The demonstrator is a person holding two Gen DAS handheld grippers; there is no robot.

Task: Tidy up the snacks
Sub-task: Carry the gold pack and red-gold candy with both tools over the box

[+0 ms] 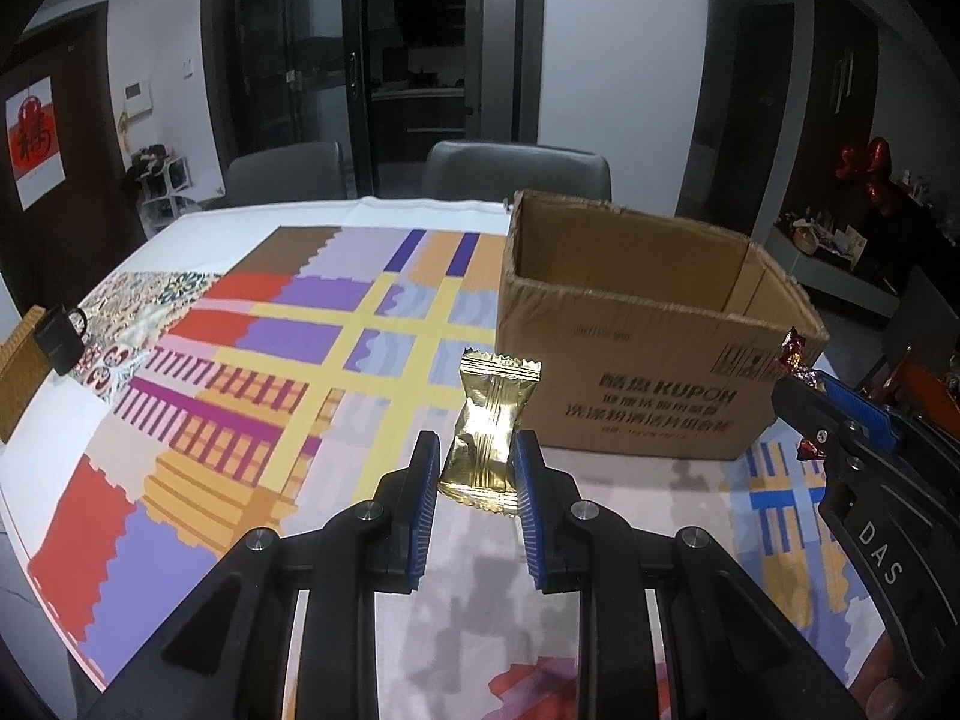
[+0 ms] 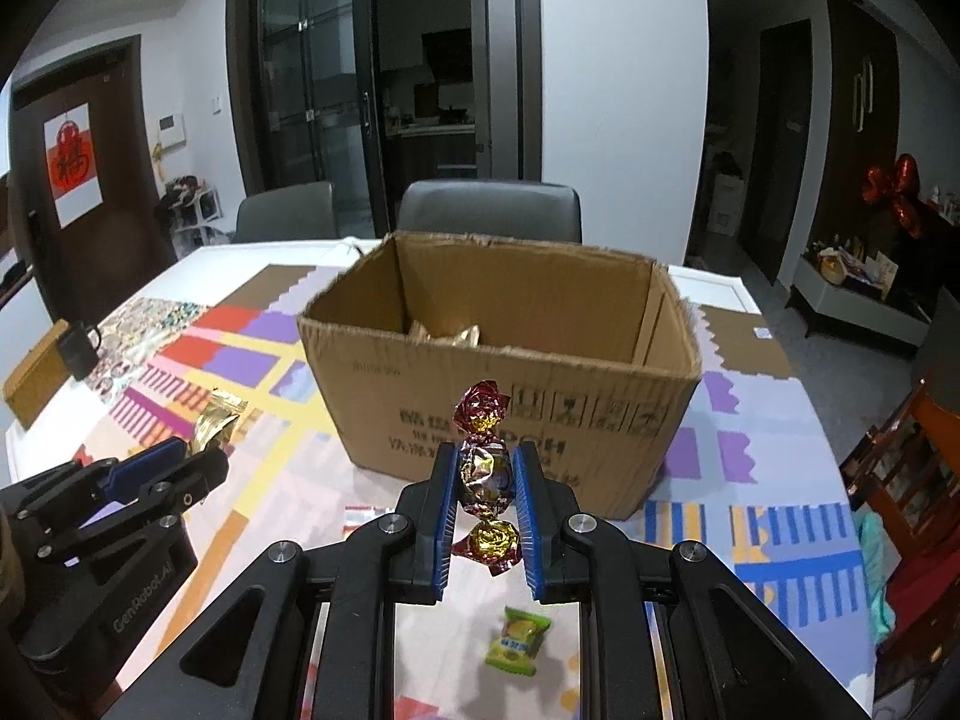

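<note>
My left gripper (image 1: 476, 456) is shut on a gold foil snack packet (image 1: 489, 429), held upright above the patterned tablecloth, just left of the open cardboard box (image 1: 648, 354). In the right wrist view the same gripper (image 2: 198, 450) shows at the left with the gold packet (image 2: 216, 420). My right gripper (image 2: 486, 471) is shut on a red-and-gold twist-wrapped candy (image 2: 485, 474), held in front of the box (image 2: 504, 372). The candy's end (image 1: 795, 354) also peeks past the right gripper in the left wrist view. A gold packet (image 2: 447, 336) lies inside the box.
A green-and-yellow candy (image 2: 517, 642) lies on the tablecloth below my right gripper. A dark mug (image 1: 60, 339) and a brown box (image 1: 21, 372) stand at the table's left edge. Two grey chairs (image 2: 489, 210) are behind the table.
</note>
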